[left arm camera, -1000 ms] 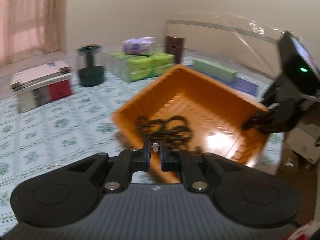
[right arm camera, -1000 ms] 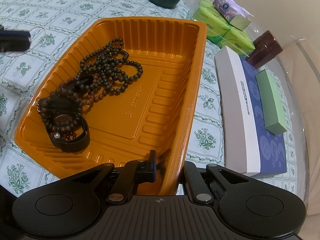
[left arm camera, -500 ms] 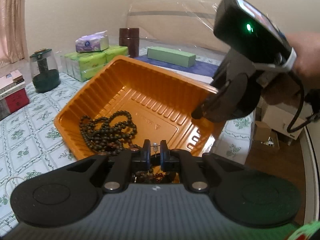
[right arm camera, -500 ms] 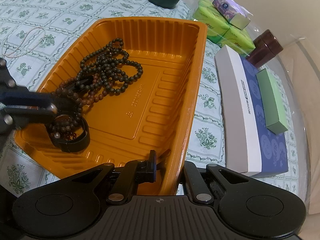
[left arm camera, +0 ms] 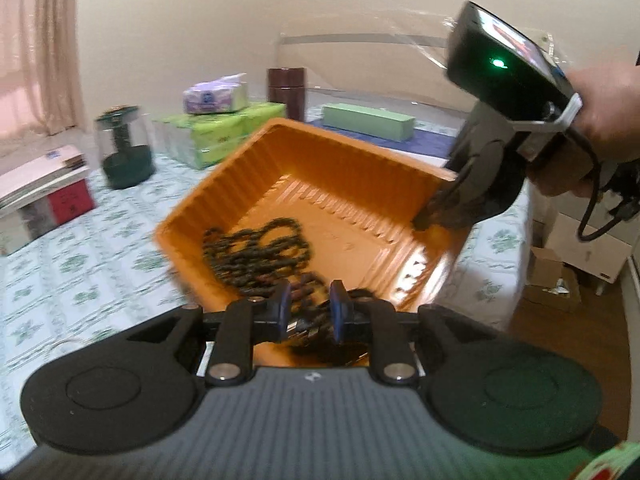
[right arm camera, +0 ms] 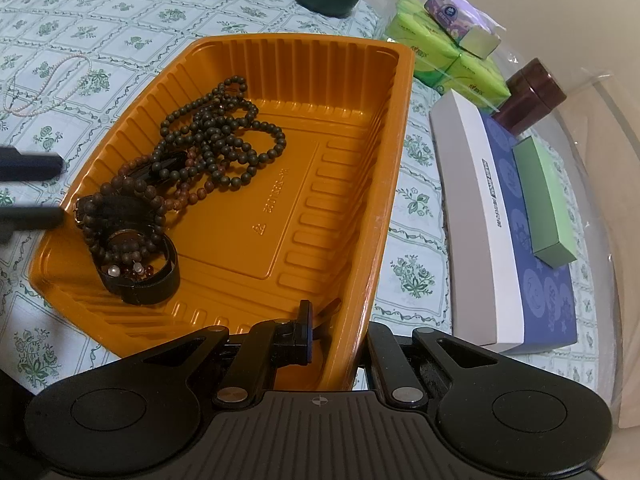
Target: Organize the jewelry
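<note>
Our right gripper (right arm camera: 336, 344) clamps the orange tray's (right arm camera: 396, 168) near rim; our left gripper (left arm camera: 307, 309), jaws just parting, hovers empty over the bead bracelets (right arm camera: 128, 224) at its left end.

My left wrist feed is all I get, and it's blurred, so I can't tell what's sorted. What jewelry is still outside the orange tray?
Observer: A pale bead necklace lies on the tablecloth, left of the orange tray in the right wrist view.
Operator: Is the left gripper carrying anything?
Observer: No. The left gripper has just been opening its jaws, and nothing sits between them. It is at the tray's left rim.
Operator: What lies nearest it in the tray?
Observer: Two small pearl-like studs rest inside a black band, beside brown beads.
</note>
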A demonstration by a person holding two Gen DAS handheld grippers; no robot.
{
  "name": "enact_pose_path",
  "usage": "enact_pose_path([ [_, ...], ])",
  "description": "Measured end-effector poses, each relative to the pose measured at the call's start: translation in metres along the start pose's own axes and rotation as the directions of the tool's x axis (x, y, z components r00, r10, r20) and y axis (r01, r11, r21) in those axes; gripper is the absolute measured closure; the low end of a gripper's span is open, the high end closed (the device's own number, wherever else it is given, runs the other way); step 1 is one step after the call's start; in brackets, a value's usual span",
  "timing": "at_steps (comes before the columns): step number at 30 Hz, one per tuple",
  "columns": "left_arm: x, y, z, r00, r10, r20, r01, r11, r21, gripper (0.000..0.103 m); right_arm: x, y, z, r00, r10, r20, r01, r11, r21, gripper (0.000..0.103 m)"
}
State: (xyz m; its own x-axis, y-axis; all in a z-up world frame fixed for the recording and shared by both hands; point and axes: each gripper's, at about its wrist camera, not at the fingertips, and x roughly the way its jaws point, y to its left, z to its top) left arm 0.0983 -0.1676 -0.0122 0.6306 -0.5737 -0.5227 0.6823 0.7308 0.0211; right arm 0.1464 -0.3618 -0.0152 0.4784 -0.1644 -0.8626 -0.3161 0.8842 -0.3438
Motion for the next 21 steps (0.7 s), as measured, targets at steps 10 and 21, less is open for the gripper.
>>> enact_pose_path([
  [10, -0.033, 0.084, -0.056, 0.96, 0.259, -0.103, -0.268, 0.96, -0.082, 0.085, 0.0, -0.001, -0.001, 1.0, -0.001, 0.0, 0.001, 1.0, 0.0, 0.097],
  [21, -0.021, 0.147, -0.079, 0.927, 0.321, -0.196, -0.342, 0.936, -0.087, 0.085, -0.001, 0.0, -0.001, 1.0, -0.006, -0.002, 0.006, 1.0, -0.003, 0.097],
])
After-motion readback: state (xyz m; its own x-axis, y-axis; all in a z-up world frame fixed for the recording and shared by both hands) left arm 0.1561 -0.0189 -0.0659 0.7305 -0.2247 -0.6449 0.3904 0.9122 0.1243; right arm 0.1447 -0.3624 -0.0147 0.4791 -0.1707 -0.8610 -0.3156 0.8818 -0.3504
